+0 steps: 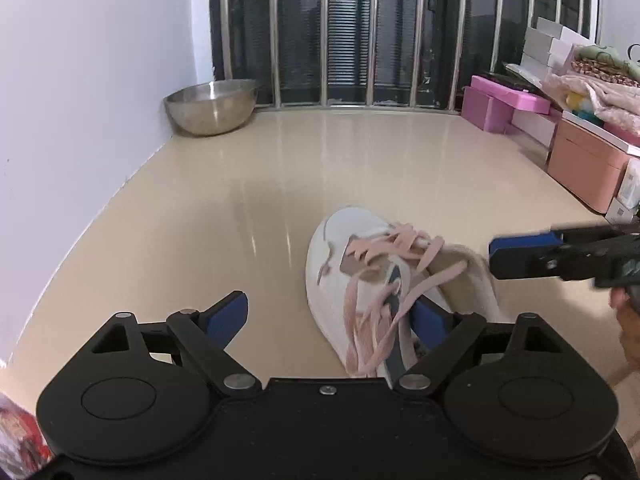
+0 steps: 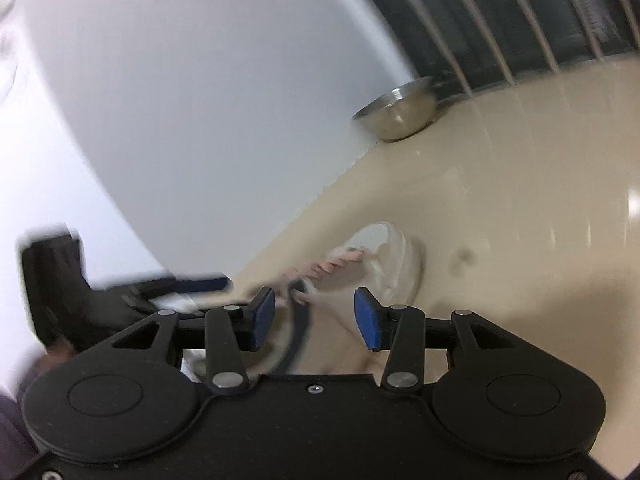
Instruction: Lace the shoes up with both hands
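A white shoe (image 1: 332, 276) lies on the beige floor, toe pointing away, with loose pink laces (image 1: 384, 312) trailing over its tongue. My left gripper (image 1: 328, 318) stands open wide just in front of the shoe. Its right pad (image 1: 430, 322) sits against the shoe's side, with lace strands hanging across it, and nothing is pinched. My right gripper (image 1: 498, 256) reaches in from the right, level with the shoe's heel. In the blurred, tilted right wrist view, the right gripper (image 2: 315, 316) is open. The shoe (image 2: 394, 256) and laces (image 2: 340, 260) lie beyond its pads, and the left gripper (image 2: 192, 282) is at the left.
A steel bowl (image 1: 212, 108) sits in the far left corner by the white wall. Window bars (image 1: 360, 32) close off the back. Pink boxes (image 1: 504, 104), a peach box (image 1: 584, 164) and folded fabric (image 1: 592, 76) line the right side. A person's hand (image 1: 628, 320) shows at the right edge.
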A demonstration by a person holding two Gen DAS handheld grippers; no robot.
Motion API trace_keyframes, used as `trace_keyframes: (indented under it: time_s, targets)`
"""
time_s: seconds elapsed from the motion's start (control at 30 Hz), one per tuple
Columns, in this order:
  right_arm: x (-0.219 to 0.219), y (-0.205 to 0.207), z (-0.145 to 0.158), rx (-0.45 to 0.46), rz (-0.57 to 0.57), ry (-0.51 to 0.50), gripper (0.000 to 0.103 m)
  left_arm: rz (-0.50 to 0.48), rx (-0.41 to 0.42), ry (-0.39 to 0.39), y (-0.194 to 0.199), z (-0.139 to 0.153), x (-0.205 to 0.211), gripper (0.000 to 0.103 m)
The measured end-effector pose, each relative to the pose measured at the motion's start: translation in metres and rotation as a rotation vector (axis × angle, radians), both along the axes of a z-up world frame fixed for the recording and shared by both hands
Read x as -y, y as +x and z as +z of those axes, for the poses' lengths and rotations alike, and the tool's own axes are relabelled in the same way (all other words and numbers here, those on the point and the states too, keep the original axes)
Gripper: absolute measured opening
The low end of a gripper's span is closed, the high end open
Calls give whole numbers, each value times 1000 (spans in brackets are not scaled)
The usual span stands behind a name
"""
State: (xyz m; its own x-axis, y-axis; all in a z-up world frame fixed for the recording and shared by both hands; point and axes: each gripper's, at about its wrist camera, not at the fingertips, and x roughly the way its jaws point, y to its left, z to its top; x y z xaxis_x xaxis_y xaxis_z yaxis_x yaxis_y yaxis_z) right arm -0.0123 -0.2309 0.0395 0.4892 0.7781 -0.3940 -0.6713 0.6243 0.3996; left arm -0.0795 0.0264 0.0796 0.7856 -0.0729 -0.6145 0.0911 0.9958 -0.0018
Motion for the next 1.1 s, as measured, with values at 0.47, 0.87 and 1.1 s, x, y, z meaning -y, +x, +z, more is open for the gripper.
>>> trace_keyframes:
  time_s: [0.47, 0.87, 1.1]
  targets:
    - [9, -28, 5, 225, -360, -242, 0, -5, -9, -106, 0, -5, 0, 87]
    - [-24, -83, 24, 200, -161, -110, 47, -63, 7, -131, 10, -6, -2, 68]
    - [-93, -59, 12, 145, -281, -333, 33, -107, -36, -85, 20, -13, 4, 27]
